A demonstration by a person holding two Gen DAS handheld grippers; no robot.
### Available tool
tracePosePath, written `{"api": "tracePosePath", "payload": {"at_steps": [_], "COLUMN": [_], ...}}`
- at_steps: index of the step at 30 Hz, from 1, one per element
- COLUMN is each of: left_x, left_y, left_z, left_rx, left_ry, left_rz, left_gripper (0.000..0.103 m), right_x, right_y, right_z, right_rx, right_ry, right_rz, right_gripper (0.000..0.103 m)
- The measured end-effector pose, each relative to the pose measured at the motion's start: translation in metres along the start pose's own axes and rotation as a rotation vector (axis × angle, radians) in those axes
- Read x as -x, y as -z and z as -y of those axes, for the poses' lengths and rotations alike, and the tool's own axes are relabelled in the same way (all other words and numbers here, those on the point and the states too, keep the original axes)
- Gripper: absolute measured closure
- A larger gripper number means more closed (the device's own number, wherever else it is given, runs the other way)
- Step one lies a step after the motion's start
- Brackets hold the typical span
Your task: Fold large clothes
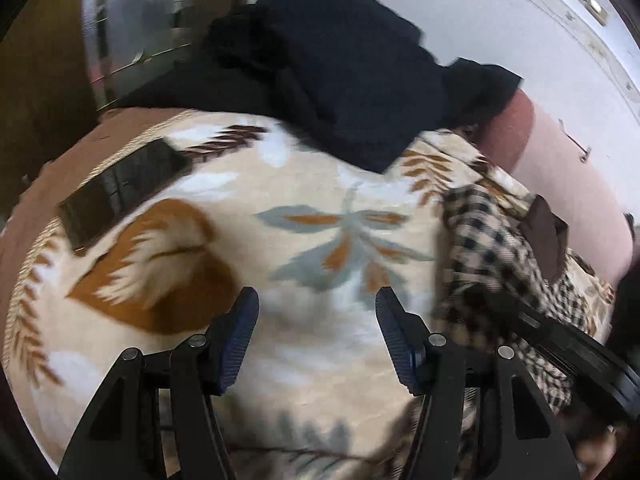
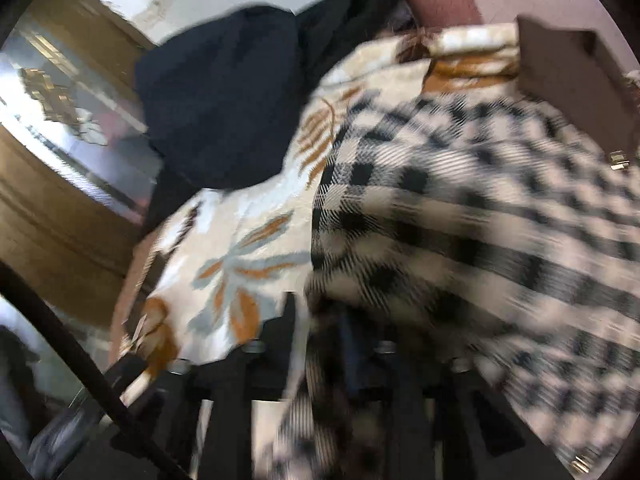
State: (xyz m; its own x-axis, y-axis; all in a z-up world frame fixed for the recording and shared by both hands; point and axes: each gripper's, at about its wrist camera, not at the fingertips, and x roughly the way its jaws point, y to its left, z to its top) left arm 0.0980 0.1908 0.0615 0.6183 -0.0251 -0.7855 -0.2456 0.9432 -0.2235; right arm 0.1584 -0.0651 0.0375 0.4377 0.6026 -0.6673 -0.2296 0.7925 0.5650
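Note:
A cream-and-black checked garment [image 1: 484, 248] lies bunched on the right of a leaf-patterned blanket [image 1: 280, 200]. My left gripper [image 1: 316, 312] is open and empty, its blue pads [image 1: 240, 320] hovering over the blanket left of the garment. The right gripper's black body reaches into the garment in the left wrist view [image 1: 560, 340]. In the right wrist view, the checked garment [image 2: 460, 208] fills the right side and drapes over my right gripper [image 2: 332, 328], which is shut on its fabric; the fingertips are mostly hidden by cloth and blur.
A dark navy pile of clothes [image 1: 340, 72] sits at the blanket's far edge and also shows in the right wrist view [image 2: 224, 96]. A black phone [image 1: 120, 192] lies on the blanket at left. A brown box [image 2: 572, 84] rests beyond the garment. A mirrored wardrobe [image 1: 132, 20] stands behind.

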Motion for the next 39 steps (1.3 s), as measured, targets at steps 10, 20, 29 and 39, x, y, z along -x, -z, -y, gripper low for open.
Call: {"api": "tracePosePath", "payload": {"at_steps": [10,20,29,39], "left_x": [-0.034,-0.097,-0.095,-0.060], "left_y": [0.001,0.009,0.020,0.024], "left_z": [0.089,0.106,0.123,0.132], "left_rx": [-0.202,-0.253,-0.356,-0.372], "left_ry": [0.052,0.043,-0.042,-0.015], "left_rz": [0.012,-0.142,-0.123,-0.059], "left_gripper": [0.043,0.059,0.059,0.058], "right_x": [0.135,0.102,0.100,0.201], "right_y": [-0.006,-0.007,-0.016,0.015], "right_z": [0.157,0.190,0.201,0.201], "right_rx": [-0.112,-0.131,-0.101,-0.144], "right_ry": [0.481,0.511,0.678,0.676], "right_rz": [0.175,0.050,0.036,0.161], "right_gripper": [0.050,0.094,0.095,0.084]}}
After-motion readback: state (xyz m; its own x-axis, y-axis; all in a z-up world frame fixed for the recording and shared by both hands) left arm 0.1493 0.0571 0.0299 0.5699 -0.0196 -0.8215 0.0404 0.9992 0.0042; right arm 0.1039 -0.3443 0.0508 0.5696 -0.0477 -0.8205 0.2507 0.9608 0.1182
